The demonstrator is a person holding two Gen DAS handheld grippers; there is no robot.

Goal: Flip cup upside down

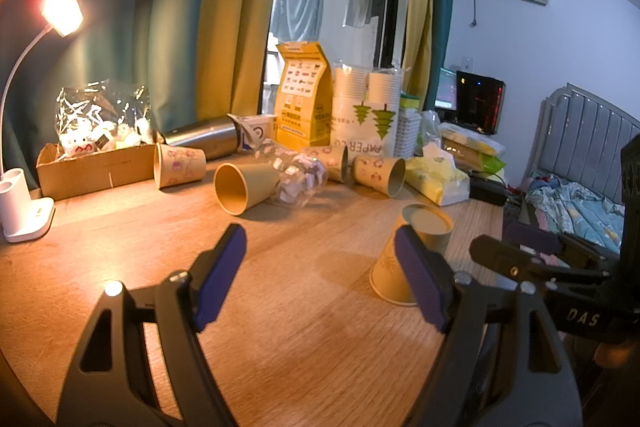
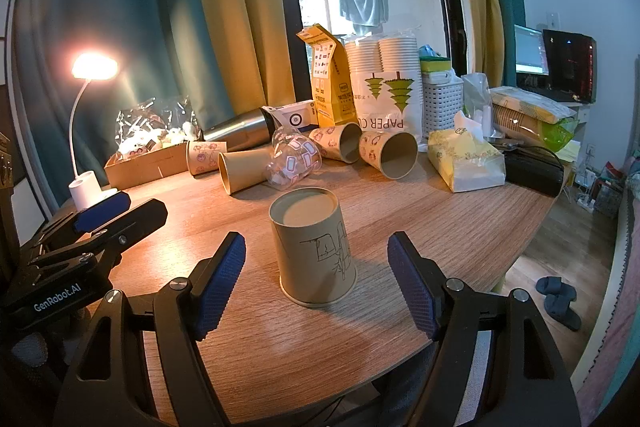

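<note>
A tan paper cup [image 2: 314, 251] with a line drawing stands upside down on the wooden table [image 2: 440, 227], base up, just ahead of my right gripper [image 2: 316, 279], whose jaws are open and empty on either side of it. The same cup shows in the left wrist view [image 1: 416, 251], partly behind the right finger [image 1: 420, 279] of my left gripper [image 1: 320, 275], which is open and empty over bare table. The right gripper's body [image 1: 532, 263] shows at the right of that view.
Several paper cups lie on their sides at the back [image 2: 390, 153], [image 1: 240, 187], with a clear plastic cup [image 2: 292, 159]. A steel flask [image 2: 240, 135], cardboard box [image 1: 92, 167], lit desk lamp [image 1: 24, 203], tissue pack [image 2: 464, 159] and a paper-cup sleeve [image 2: 384, 87] crowd the far edge.
</note>
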